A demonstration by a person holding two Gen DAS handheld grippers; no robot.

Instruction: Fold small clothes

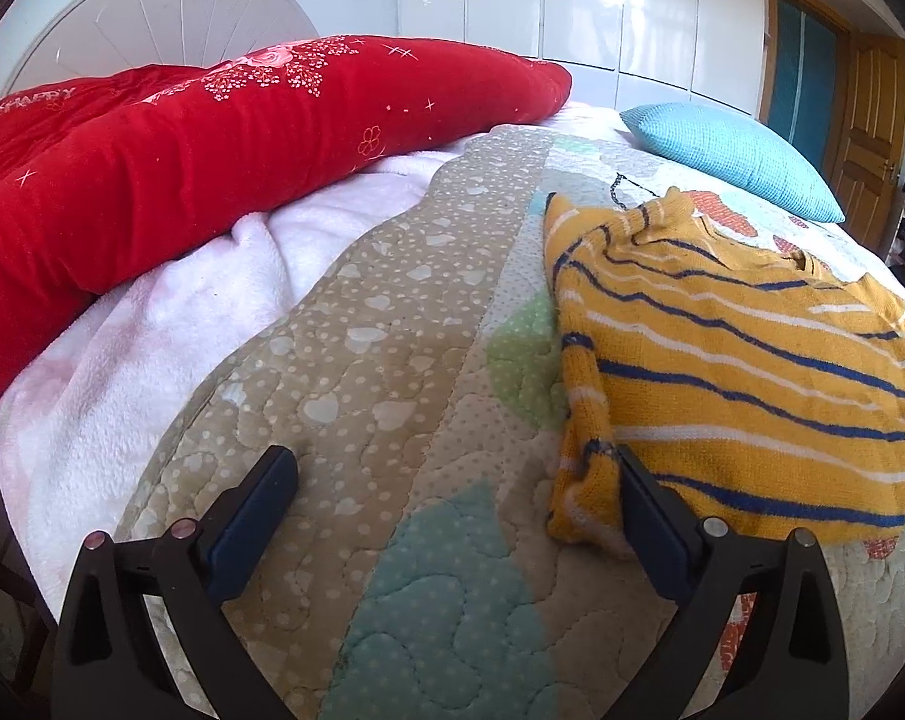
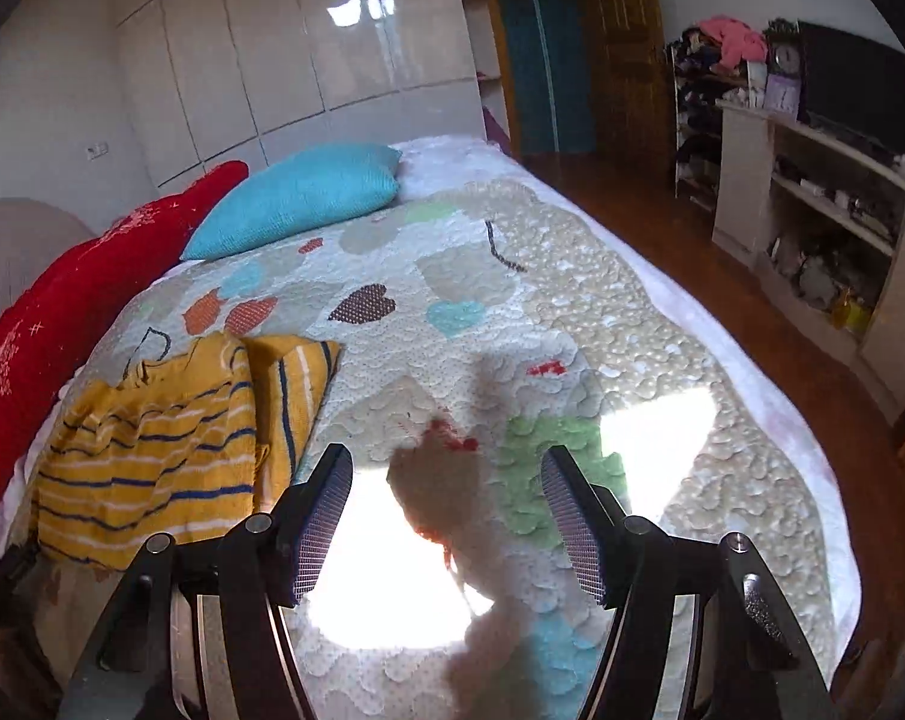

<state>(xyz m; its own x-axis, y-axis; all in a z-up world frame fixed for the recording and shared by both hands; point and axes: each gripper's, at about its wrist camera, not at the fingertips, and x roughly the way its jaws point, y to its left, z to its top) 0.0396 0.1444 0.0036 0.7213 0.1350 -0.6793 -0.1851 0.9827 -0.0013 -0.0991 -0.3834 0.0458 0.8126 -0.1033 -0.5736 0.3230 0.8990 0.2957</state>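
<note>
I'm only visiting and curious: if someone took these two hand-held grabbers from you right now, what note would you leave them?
Left gripper: open, holding nothing; its right finger is at the near left corner of the yellow striped sweater.
Right gripper: open, empty, above bare quilt, to the right of the sweater.
Sweater lies on the quilt near the red duvet and blue pillow.
Done: both sides look folded inward, loosely.
Left: probably grip the hem, fold it up toward the collar, then flatten.

free: quilt (image 2: 512,300) right of sweater (image 2: 152,456) | blocked: red duvet (image 1: 182,168) left, blue pillow (image 2: 302,198) far end
</note>
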